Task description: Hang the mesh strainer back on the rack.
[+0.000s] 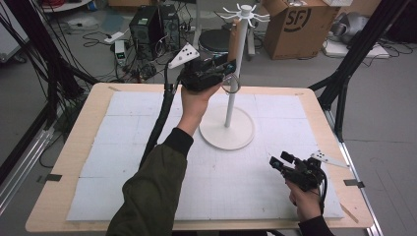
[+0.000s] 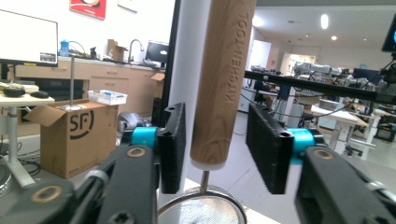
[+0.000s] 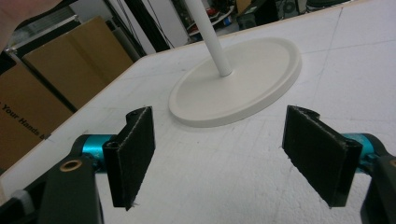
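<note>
1. While it hangs from the white stand (image 1: 231,98) at upper centre, the wooden-handled strainer (image 2: 223,84) sits between the left gripper (image 2: 219,140) fingers – released, pads clear of the handle.
2. Lower right, the right gripper (image 3: 224,158) – fingers spread wide, nothing held, above the surface (image 1: 123,147).

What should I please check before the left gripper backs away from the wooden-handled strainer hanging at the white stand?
1. Left gripper released: ok; the black pads stand apart from the wooden handle of the strainer on both sides.
2. Handle hooked on the white stand's top prongs: cannot tell; the hanging point is not clear.
3. Handle hangs upright beside the white pole: ok.
4. Round wire mesh bowl of the strainer clear of the jaws: ok; it sits below them.
5. Right gripper out of the way: ok; open, empty, low over the white mat, apart from the stand's round white base.
</note>
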`<move>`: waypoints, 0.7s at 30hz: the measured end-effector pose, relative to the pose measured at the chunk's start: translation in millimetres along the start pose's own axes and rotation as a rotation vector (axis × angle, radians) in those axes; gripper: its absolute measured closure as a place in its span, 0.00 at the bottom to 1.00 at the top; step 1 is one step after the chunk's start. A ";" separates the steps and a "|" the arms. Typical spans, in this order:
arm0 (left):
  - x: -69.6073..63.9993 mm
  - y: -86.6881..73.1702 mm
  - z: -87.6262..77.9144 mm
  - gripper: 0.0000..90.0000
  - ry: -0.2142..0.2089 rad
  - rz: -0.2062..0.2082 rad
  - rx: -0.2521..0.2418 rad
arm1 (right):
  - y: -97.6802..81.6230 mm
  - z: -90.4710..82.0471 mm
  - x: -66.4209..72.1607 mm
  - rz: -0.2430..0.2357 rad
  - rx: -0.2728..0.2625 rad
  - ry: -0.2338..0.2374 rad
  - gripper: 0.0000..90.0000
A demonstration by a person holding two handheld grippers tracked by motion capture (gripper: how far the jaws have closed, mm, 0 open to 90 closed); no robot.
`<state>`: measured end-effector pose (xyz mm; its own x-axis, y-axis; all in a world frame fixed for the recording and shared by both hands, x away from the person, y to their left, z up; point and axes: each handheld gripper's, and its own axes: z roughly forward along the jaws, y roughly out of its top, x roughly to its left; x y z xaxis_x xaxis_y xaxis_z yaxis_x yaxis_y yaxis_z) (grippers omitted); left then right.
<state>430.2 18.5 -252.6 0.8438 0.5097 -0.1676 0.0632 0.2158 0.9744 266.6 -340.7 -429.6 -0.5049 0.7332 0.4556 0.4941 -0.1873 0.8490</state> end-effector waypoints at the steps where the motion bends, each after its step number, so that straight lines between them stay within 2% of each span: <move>1: 0.3 0.6 -0.9 0.56 0.003 -0.008 0.002 | 0.0 0.0 -0.1 -0.005 -0.001 -0.001 0.27; 3: -0.3 1.5 -4.0 0.49 0.004 -0.016 0.008 | -0.1 -0.1 0.1 -0.007 -0.001 0.000 0.27; 6: -6.2 2.5 -12.2 0.49 -0.006 0.036 0.017 | 0.3 -0.5 -0.1 -0.009 -0.006 0.003 0.27; 8: -8.3 1.8 -19.3 0.44 -0.018 0.023 0.008 | 0.9 -0.2 0.3 -0.020 -0.011 -0.002 0.25; 10: -9.4 -0.1 -27.7 0.38 -0.008 0.028 0.012 | 1.9 -0.2 1.5 -0.030 -0.020 0.001 0.24; 13: -9.9 -4.7 -44.2 0.35 0.006 0.048 -0.012 | 2.4 0.2 5.1 -0.040 -0.022 0.005 0.23; 15: -8.6 -8.1 -56.7 0.34 0.003 0.027 -0.027 | 2.3 0.4 7.5 -0.051 -0.023 0.006 0.23; 16: -8.4 -9.2 -62.3 0.33 0.003 0.021 -0.019 | 2.2 0.8 8.9 -0.055 -0.025 0.008 0.23; 21: -8.7 -17.9 -93.2 0.33 0.029 0.030 -0.037 | 0.9 3.7 12.5 -0.082 -0.023 0.008 0.21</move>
<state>372.0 87.8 -282.6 0.8294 0.5399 -0.1432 0.0179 0.2306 0.9729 263.4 -329.3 -424.1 -0.5490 0.7413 0.3861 0.4347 -0.1414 0.8894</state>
